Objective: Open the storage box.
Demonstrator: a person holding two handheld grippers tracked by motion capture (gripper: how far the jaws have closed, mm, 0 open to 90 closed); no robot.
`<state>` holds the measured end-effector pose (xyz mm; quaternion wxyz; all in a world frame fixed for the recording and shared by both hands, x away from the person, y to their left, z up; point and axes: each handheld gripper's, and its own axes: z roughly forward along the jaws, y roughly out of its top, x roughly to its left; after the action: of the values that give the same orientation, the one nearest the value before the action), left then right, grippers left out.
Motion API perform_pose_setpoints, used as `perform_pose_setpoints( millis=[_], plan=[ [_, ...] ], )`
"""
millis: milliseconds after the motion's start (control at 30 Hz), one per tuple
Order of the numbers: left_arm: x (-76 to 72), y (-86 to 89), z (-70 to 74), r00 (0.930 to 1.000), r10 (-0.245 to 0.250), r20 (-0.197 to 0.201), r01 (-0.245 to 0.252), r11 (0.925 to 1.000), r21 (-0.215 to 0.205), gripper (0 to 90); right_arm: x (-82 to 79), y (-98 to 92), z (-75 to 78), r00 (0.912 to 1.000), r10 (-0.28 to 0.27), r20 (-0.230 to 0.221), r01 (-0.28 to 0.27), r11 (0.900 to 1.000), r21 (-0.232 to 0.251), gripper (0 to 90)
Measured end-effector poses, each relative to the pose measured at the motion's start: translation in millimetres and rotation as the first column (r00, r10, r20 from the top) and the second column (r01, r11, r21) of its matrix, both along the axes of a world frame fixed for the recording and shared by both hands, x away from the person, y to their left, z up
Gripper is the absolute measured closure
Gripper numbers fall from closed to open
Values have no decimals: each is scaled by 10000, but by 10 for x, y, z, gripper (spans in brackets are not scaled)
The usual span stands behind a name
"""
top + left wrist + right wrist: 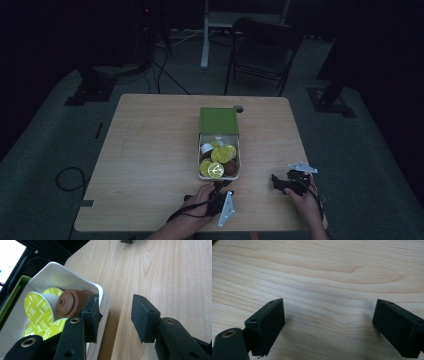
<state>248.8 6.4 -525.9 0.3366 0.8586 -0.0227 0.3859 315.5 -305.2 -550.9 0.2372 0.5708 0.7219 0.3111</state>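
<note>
Left hand-held gripper [115, 315] jaws apart, straddling the near wall of the white tray [62, 271] of capsules [37, 307] mid-tabletop [150, 150]; tray runs lengthwise straight ahead. Right hand-held gripper [329, 325] spread wide over bare wood, farther off to the side.

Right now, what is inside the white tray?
The white tray holds coffee capsules: several with yellow-green foil lids, at least one brown capsule and a white one. Whatever lies beneath that top layer is covered.
</note>
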Motion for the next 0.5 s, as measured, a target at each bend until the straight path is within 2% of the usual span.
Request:
perform_pose_setpoints(
  millis=[167, 267, 500],
  plan=[
    [5, 55, 23, 9973, 35, -737, -58, 9995, -303, 589, 0, 0, 0, 10000, 3, 1, -3, 10000, -1, 102],
    [5, 85, 29, 9914, 31, -1306, -111, 9981, -607, 588, 0, 0, 0, 10000, 2, -1, -2, 10000, 1, 102],
    [10, 180, 19, 9850, 118, -1724, -225, 9979, -601, 588, 0, 0, 0, 10000, 0, -2, 0, 10000, 2, 102]
  ],
)
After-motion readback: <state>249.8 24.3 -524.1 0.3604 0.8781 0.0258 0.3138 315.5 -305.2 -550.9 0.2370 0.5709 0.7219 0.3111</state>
